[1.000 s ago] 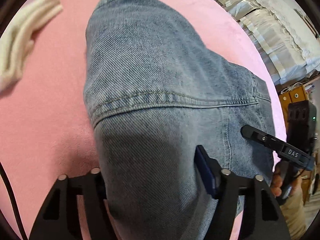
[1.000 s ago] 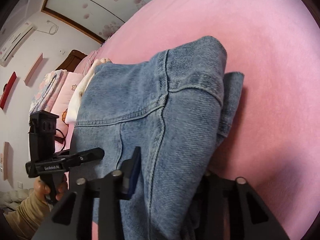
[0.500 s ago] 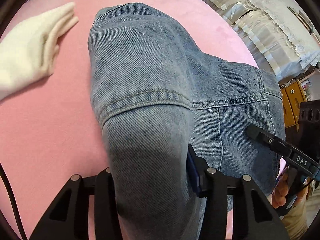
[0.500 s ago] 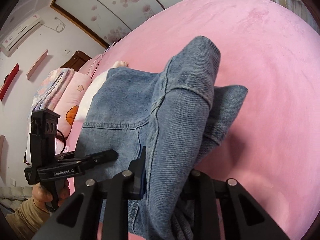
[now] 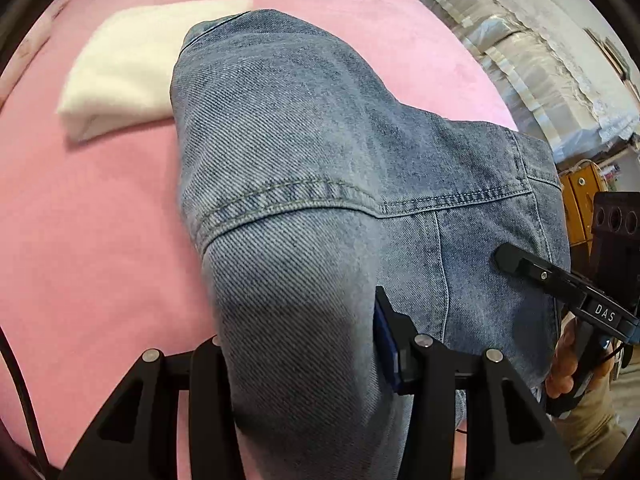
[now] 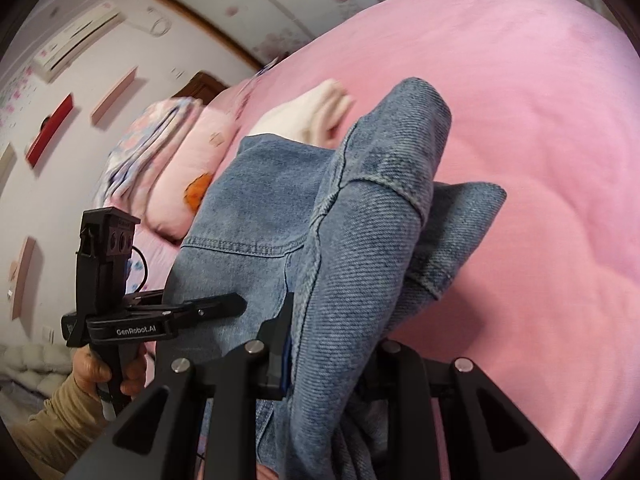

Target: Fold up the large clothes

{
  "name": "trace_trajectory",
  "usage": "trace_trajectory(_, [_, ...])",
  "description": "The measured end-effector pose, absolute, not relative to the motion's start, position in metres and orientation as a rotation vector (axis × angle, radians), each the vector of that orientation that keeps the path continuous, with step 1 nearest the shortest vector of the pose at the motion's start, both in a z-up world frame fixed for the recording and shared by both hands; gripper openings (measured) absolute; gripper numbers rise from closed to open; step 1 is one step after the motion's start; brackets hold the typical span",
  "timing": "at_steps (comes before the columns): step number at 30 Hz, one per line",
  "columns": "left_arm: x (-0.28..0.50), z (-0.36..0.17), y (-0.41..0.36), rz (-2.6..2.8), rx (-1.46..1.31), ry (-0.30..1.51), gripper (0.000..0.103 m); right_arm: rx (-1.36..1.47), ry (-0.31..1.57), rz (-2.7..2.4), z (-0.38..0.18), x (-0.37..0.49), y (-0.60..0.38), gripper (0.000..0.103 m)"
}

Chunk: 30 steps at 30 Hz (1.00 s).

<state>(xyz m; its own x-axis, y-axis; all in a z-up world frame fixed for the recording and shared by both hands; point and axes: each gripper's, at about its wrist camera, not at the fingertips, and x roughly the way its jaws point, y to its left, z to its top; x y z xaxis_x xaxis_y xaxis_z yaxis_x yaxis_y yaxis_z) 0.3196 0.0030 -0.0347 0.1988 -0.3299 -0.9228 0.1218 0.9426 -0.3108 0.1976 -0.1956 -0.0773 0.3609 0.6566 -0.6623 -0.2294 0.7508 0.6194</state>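
The blue denim garment (image 5: 320,184) hangs above the pink plush bedspread (image 5: 92,240), bunched between both claws. The left gripper (image 5: 304,360) pinches one thick fold; the right gripper (image 6: 332,360) pinches another. A folded cream cloth (image 5: 132,64) lies at 11 o'clock, partly behind the denim.

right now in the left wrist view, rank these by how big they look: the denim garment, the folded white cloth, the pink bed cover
1. denim garment and pink bed cover: both fill much of the view; the denim hangs near the lens and hides part of the cover, so no ranking between them.
2. folded white cloth: clearly smallest.
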Motion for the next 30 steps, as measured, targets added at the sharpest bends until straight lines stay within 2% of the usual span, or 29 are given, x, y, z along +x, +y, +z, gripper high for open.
trace_trajectory(9, [0.36,-0.01,0.111,-0.208,-0.171,1.296,0.045,0.471,1.067,0.708,-0.065,0.268,-0.093,0.022])
trace_trajectory(18, [0.513,0.015,0.177,-0.203,-0.089,1.152,0.045,0.477,0.939,0.693,-0.04,0.41,-0.037,0.023])
trace_trajectory(23, [0.597,-0.003,0.197,-0.174,-0.09,1.13,0.046,0.518,0.921,0.656,-0.057,0.49,-0.021,0.023])
trace_trajectory(28, [0.668,-0.047,0.183,-0.104,-0.046,1.153,0.048,0.5,0.954,0.583,-0.102,0.54,-0.008,0.023])
trace_trajectory(30, [0.667,-0.071,0.199,-0.056,-0.049,1.171,0.062,0.469,0.987,0.529,-0.121,0.551,-0.006,0.026])
